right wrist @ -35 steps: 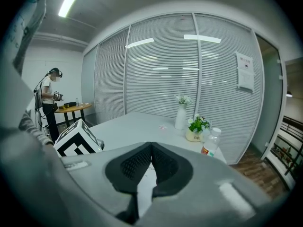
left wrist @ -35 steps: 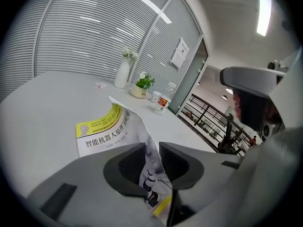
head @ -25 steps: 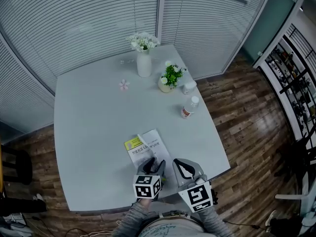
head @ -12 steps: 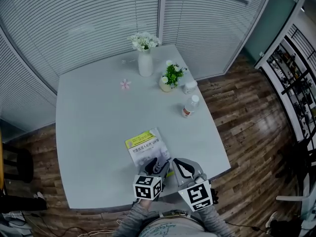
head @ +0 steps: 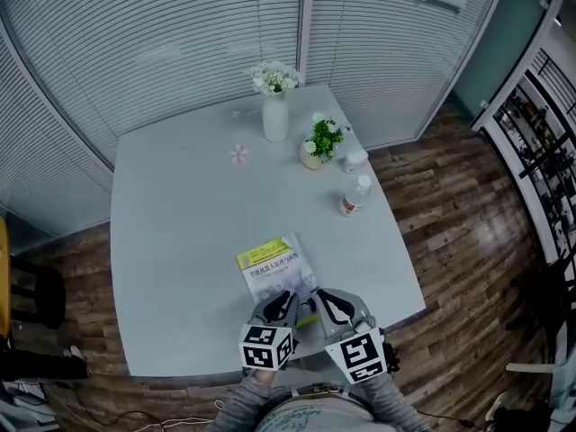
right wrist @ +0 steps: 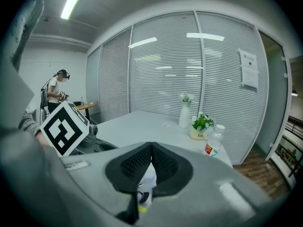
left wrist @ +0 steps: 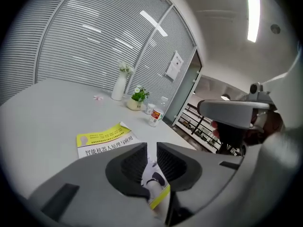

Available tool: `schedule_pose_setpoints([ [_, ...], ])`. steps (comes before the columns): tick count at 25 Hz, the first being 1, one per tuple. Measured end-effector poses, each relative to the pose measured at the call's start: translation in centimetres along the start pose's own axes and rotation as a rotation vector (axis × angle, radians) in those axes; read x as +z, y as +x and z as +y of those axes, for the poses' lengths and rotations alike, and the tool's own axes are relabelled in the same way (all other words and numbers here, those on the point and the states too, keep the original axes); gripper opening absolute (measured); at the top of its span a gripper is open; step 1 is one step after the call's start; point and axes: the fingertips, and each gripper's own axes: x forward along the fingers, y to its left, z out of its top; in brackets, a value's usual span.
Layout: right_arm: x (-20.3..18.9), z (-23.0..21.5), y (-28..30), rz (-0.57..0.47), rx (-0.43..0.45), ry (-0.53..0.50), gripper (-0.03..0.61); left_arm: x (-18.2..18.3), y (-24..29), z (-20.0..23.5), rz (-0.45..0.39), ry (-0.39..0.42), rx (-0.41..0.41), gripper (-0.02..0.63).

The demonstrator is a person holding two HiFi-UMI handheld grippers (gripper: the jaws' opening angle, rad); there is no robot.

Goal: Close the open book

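The book (head: 274, 265) lies closed and flat near the table's front edge, its yellow and white cover up. In the left gripper view the book (left wrist: 105, 139) lies just beyond the jaws. My left gripper (head: 286, 301) hovers over the book's near end. Its jaws are closing to a narrow gap, and nothing is between them (left wrist: 151, 148). My right gripper (head: 325, 303) is beside it at the book's near right corner. It is shut and holds nothing (right wrist: 151, 147).
At the table's (head: 176, 232) far right stand a white vase of flowers (head: 274, 113), a potted plant (head: 317, 146), a white cup (head: 355, 160) and a plastic bottle (head: 353, 196). A pink flower (head: 238, 155) lies near the vase. A person (right wrist: 56, 91) stands far off.
A second ago a page of the book still stood up; it now lies flat and closed. The left gripper has lifted slightly and its jaws have narrowed.
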Motion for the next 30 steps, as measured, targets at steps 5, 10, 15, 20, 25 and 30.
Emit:
schedule_pose_setpoints([
  [5,0.3,0.9,0.4,-0.006,0.020,0.003,0.002,1.1,-1.5,-0.3,-0.029,0.038,0.000,0.007],
  [10,0.6,1.9,0.6,-0.015,0.039,0.012,0.002,2.3,-3.3,-1.0,-0.071,0.093,0.009,-0.002],
  [15,1.6,2.7,0.7,-0.047,0.061,0.017,0.002,4.4,-5.1,-1.7,-0.137,0.172,0.035,-0.002],
  [20,3.3,3.4,0.3,-0.103,0.067,0.011,0.002,6.8,-7.2,-2.7,-0.213,0.240,0.053,-0.002],
  [25,5.3,3.7,0.3,-0.154,0.072,0.000,0.002,9.2,-8.8,-3.3,-0.276,0.262,0.064,-0.002],
  [30,7.2,4.9,0.0,-0.185,0.104,-0.015,0.002,11.2,-10.6,-3.8,-0.334,0.276,0.081,-0.002],
])
